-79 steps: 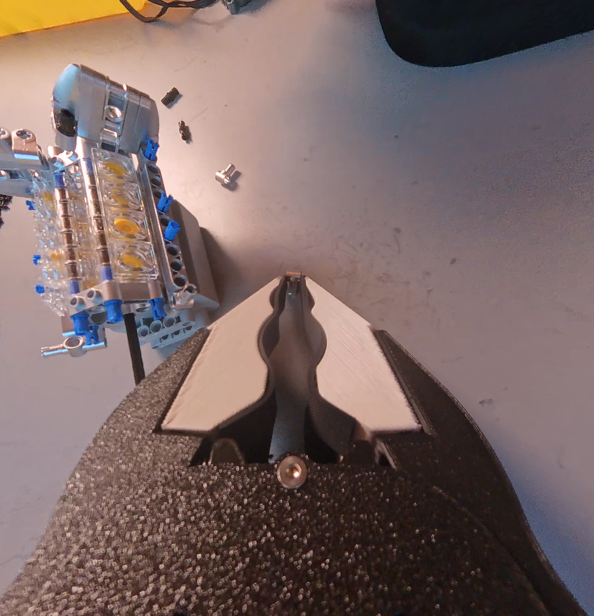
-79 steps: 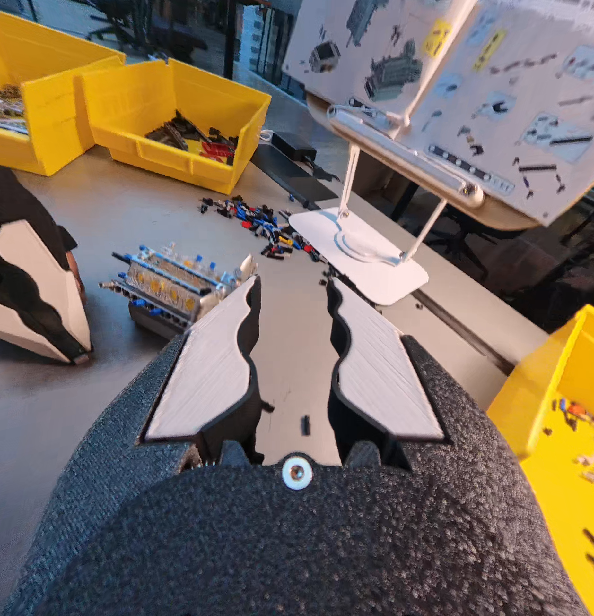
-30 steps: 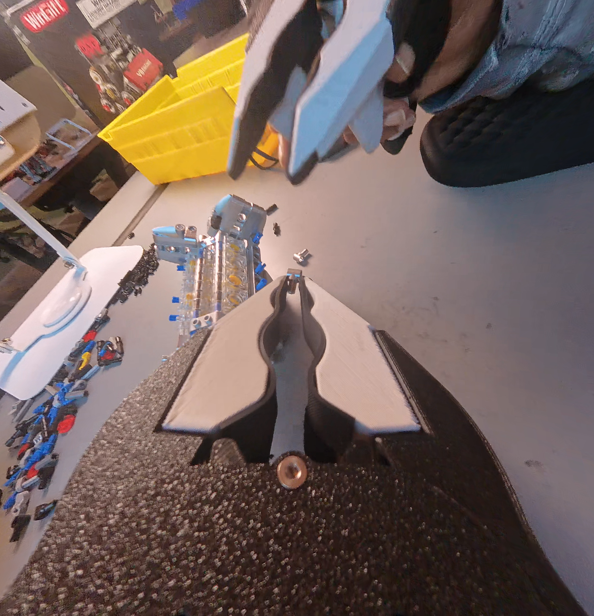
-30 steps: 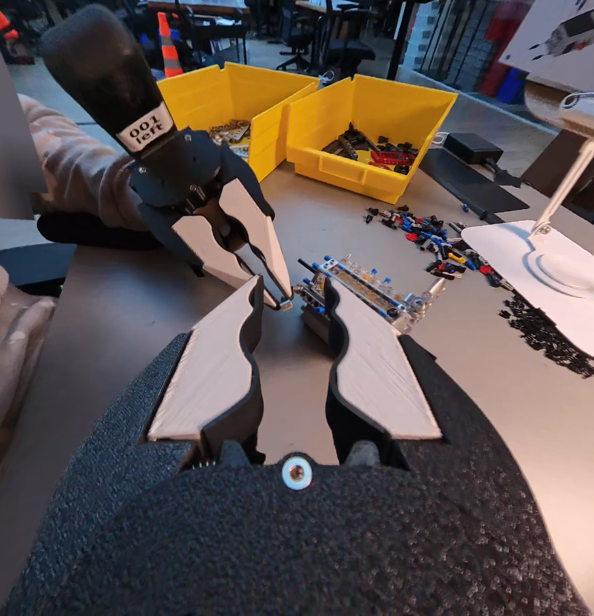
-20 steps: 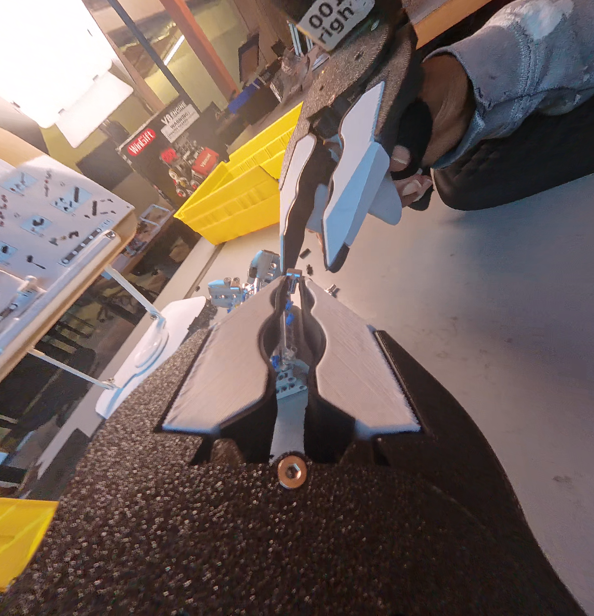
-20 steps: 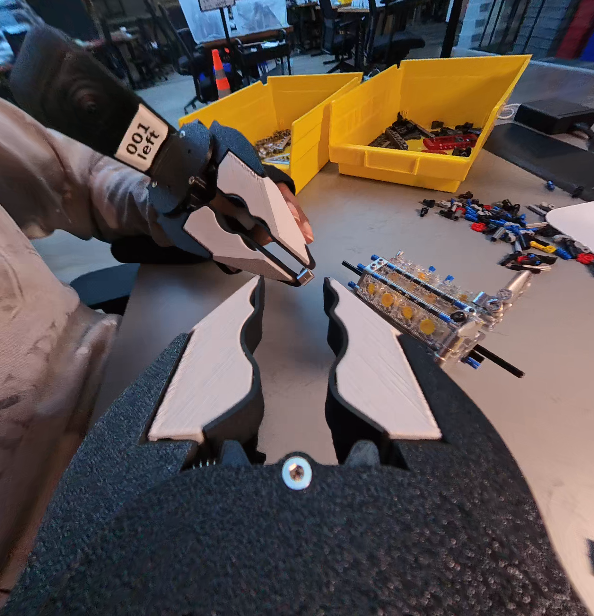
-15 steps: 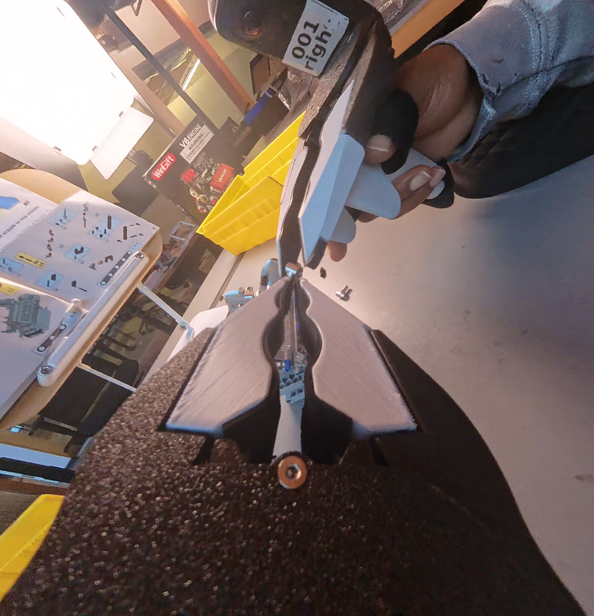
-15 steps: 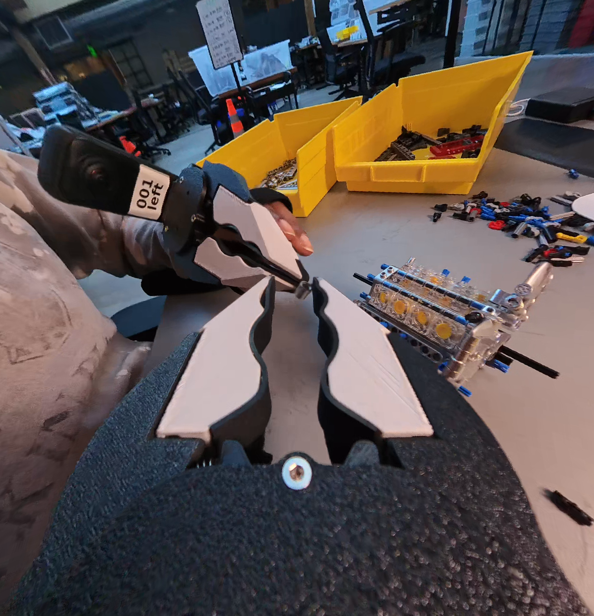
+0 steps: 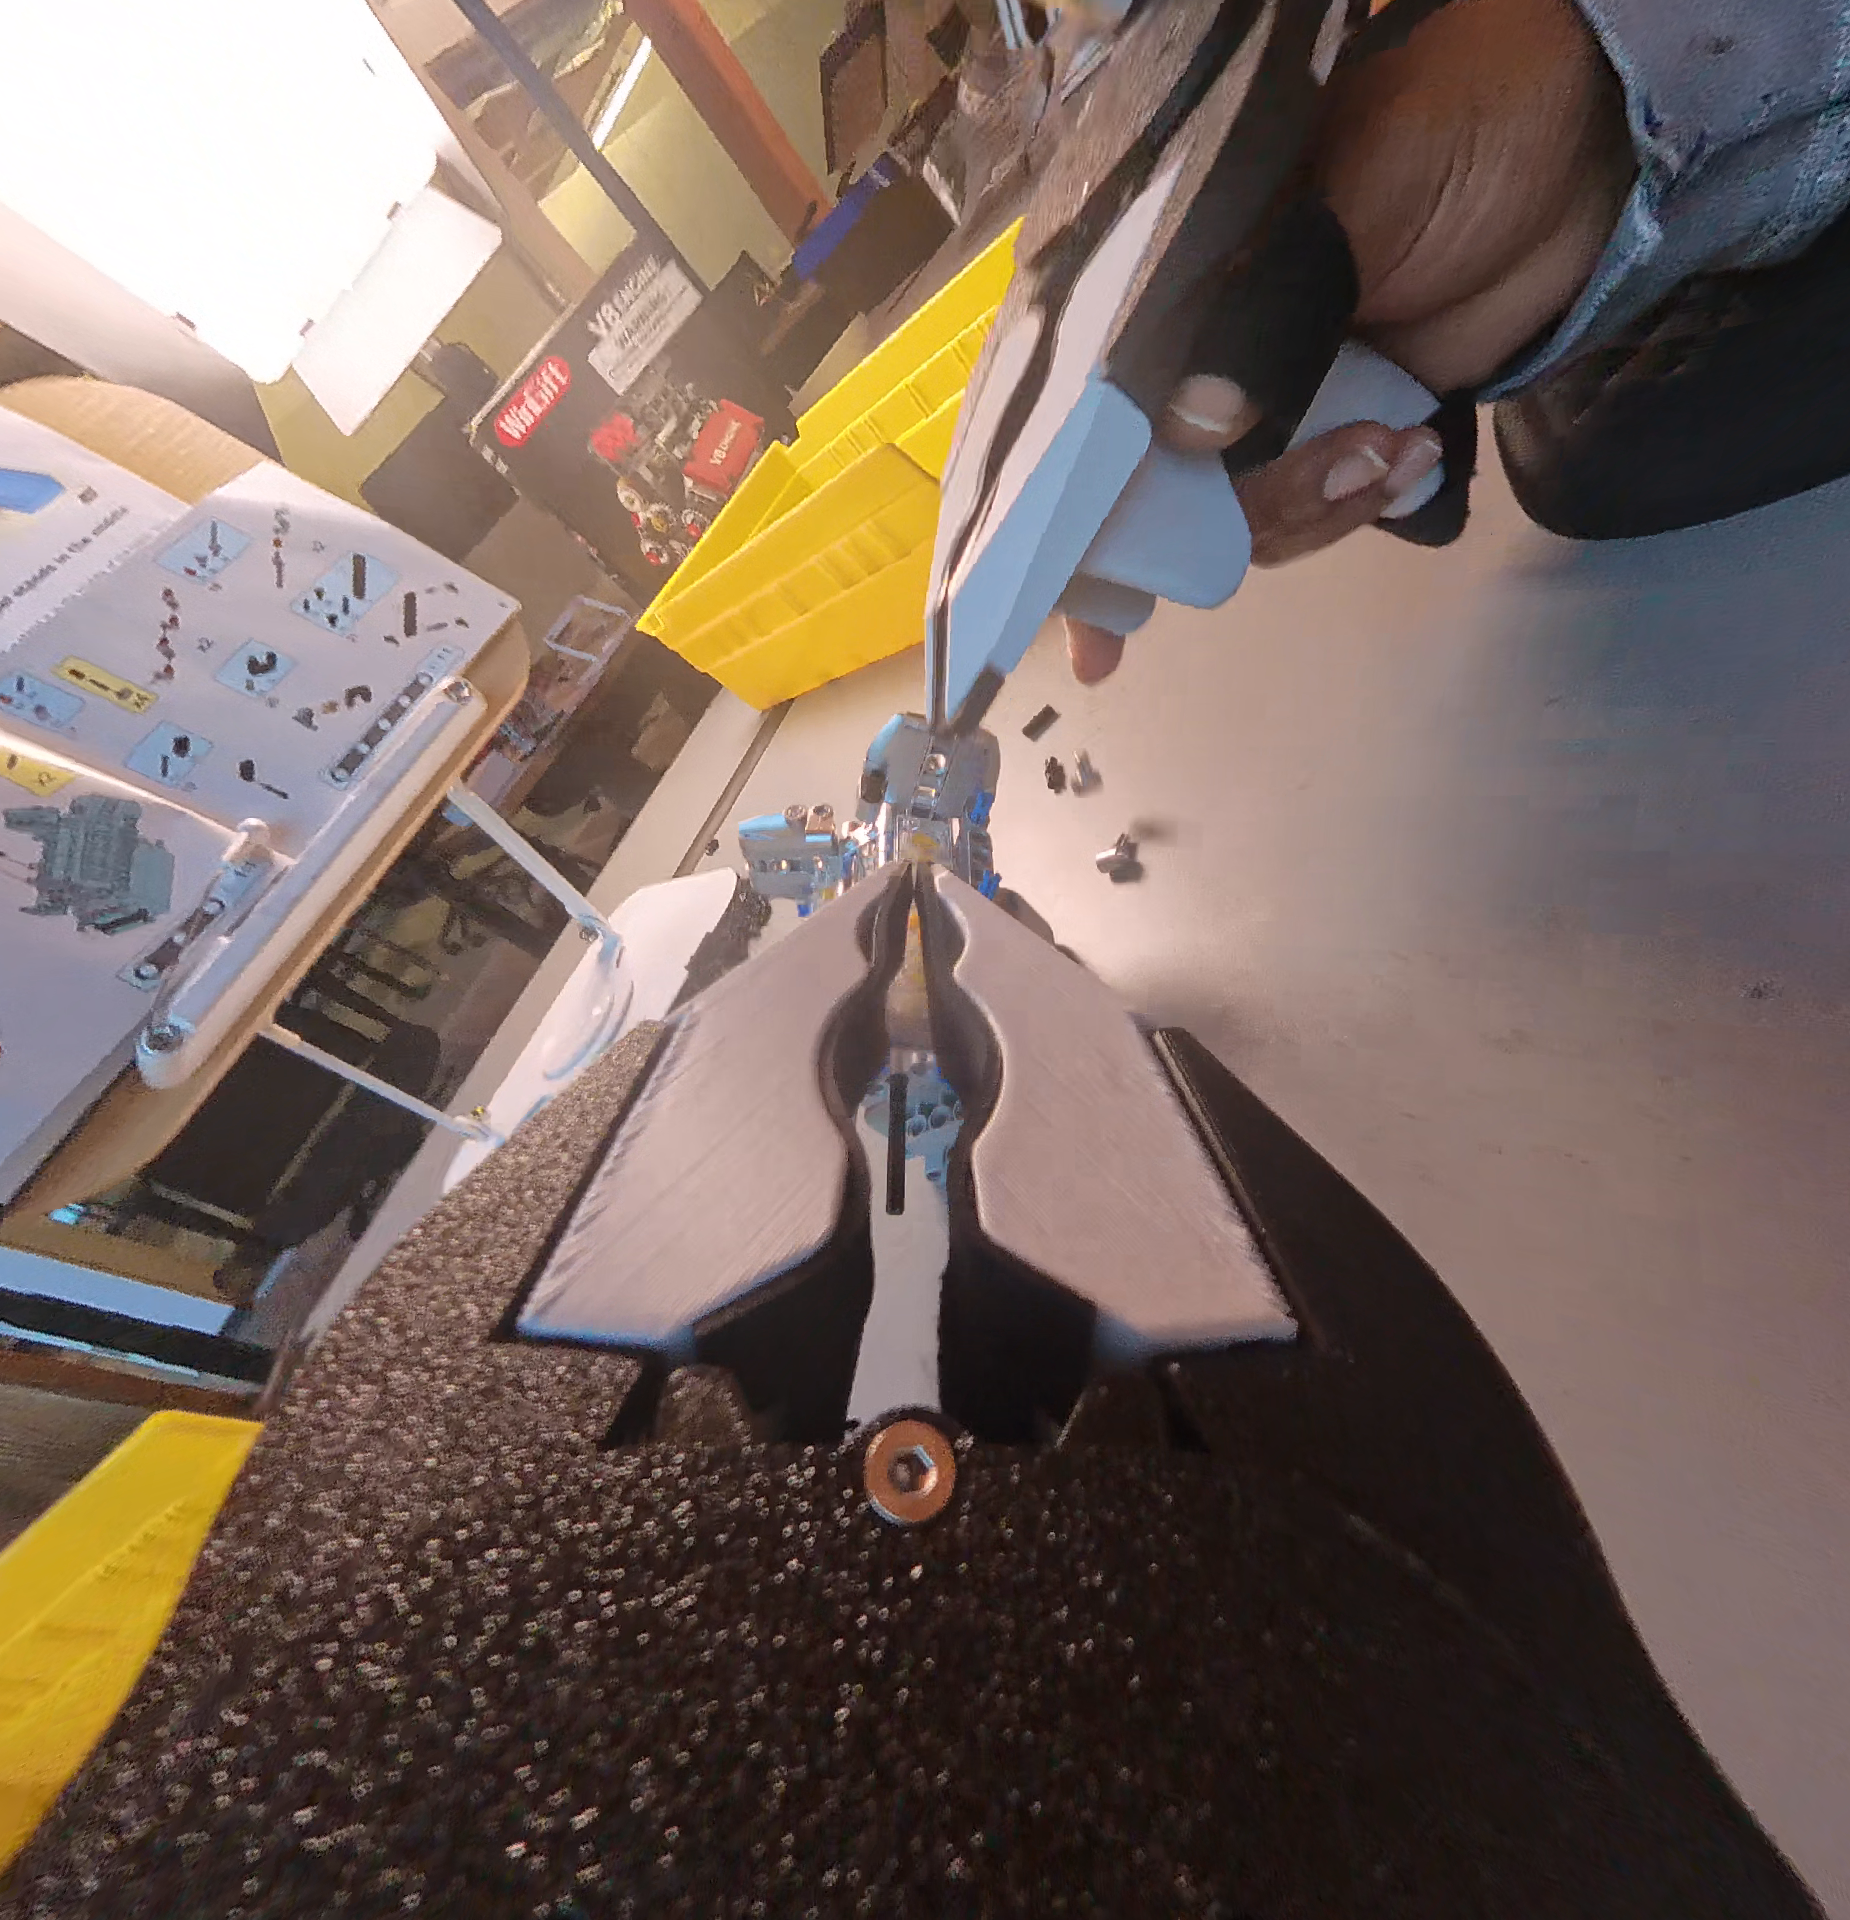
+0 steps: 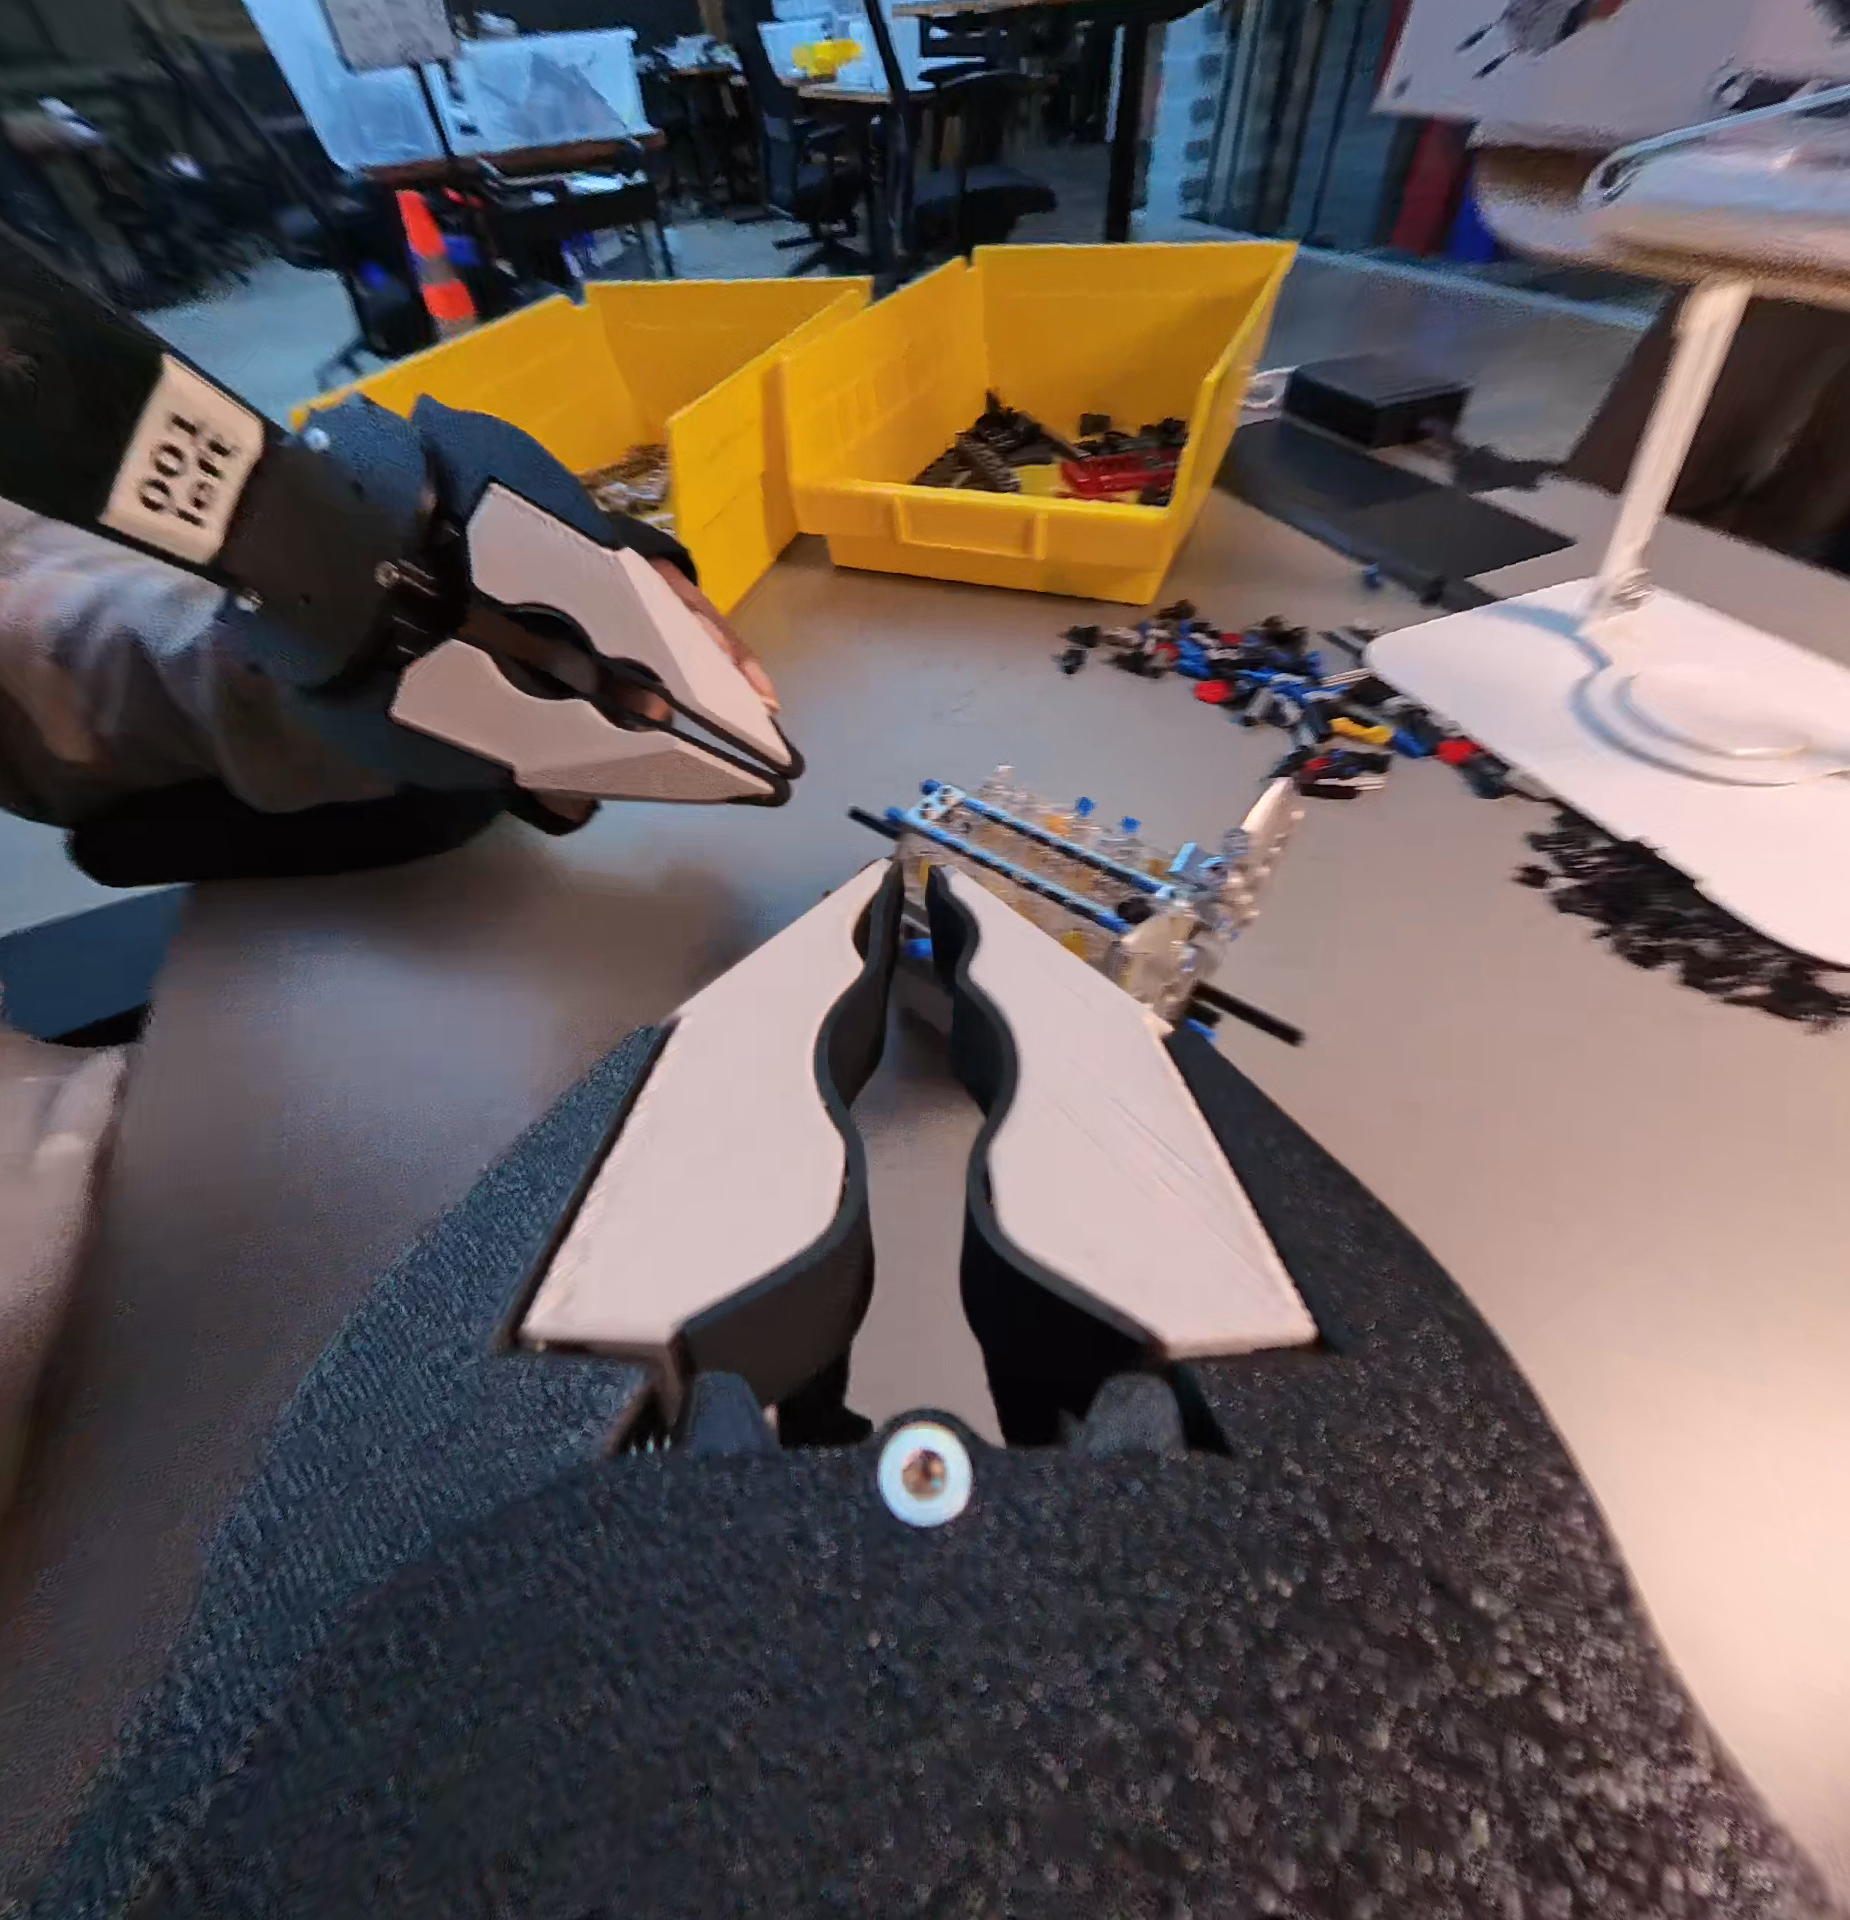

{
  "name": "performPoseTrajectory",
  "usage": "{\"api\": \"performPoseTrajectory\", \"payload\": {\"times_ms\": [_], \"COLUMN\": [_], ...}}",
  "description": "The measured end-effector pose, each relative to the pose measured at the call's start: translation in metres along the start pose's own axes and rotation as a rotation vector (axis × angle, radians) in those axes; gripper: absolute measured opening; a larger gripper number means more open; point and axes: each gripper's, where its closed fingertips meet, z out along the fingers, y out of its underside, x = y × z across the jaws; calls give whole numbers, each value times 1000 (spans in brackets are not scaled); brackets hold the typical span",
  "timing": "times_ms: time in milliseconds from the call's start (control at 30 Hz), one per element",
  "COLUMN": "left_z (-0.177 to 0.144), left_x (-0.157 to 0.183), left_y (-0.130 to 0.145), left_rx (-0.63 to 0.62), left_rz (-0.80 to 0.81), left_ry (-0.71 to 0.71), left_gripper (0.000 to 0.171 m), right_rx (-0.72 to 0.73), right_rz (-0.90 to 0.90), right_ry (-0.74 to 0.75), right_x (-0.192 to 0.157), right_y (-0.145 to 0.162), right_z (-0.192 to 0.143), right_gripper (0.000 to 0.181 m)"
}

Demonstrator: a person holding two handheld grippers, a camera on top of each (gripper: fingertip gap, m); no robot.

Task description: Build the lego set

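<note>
A brick-built engine model [image 10: 1087, 883] with clear cylinders, yellow pistons and blue pins lies on the grey table; it also shows in the left wrist view [image 9: 900, 800]. My right gripper [image 10: 907, 878] hovers just in front of the model's near end, jaws drawn in to a narrow gap, apparently pinching a small grey piece that I can barely make out. It hangs tip-down over the model in the left wrist view [image 9: 952, 707]. My left gripper [image 9: 913, 873] is shut with nothing visible at its tips. It sits left of the model in the right wrist view [image 10: 786, 779].
Two yellow bins [image 10: 1004, 540] with parts stand at the back. A pile of coloured loose parts [image 10: 1274, 686] and small black parts [image 10: 1679, 935] lie by a white stand base [image 10: 1627, 748] holding an instruction sheet [image 9: 173, 644]. A few tiny pieces [image 9: 1113, 857] lie right of the model.
The right gripper closed on the small grey piece at the left gripper's tips and moved away toward the model. The left gripper's tips no longer show the piece.
</note>
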Motion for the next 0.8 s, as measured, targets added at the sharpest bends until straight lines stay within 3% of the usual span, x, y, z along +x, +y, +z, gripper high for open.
{"api": "performPoseTrajectory", "payload": {"times_ms": [100, 233, 300, 400, 500, 667, 800], "left_z": [-1, -7, -11, -15, -12, -6, -7], "left_x": [-12, -32, -33, -16, 1, 2, -5], "left_y": [10, 26, 38, 54, 69, 80, 80], "left_rx": [-37, -87, -120, -172, -249, -300, -299], "left_rz": [-60, -212, -336, -466, -450, -350, -389], "left_ry": [-7, 18, 81, 238, 296, 229, 215], "left_gripper": [3, 24, 35, 37, 36, 4, 2], "right_rx": [7, -24, -47, -58, -42, -25, 6], "right_rz": [-132, -153, -162, -147, -83, 1, 26], "right_ry": [168, 271, 318, 390, 436, 457, 502], "right_x": [29, 52, 63, 80, 95, 106, 116], "right_y": [-8, 0, 3, 6, 8, 14, 13], "right_z": [-22, -36, -41, -50, -59, -61, -68], "right_gripper": [10, 22, 26, 31, 33, 33, 33]}}
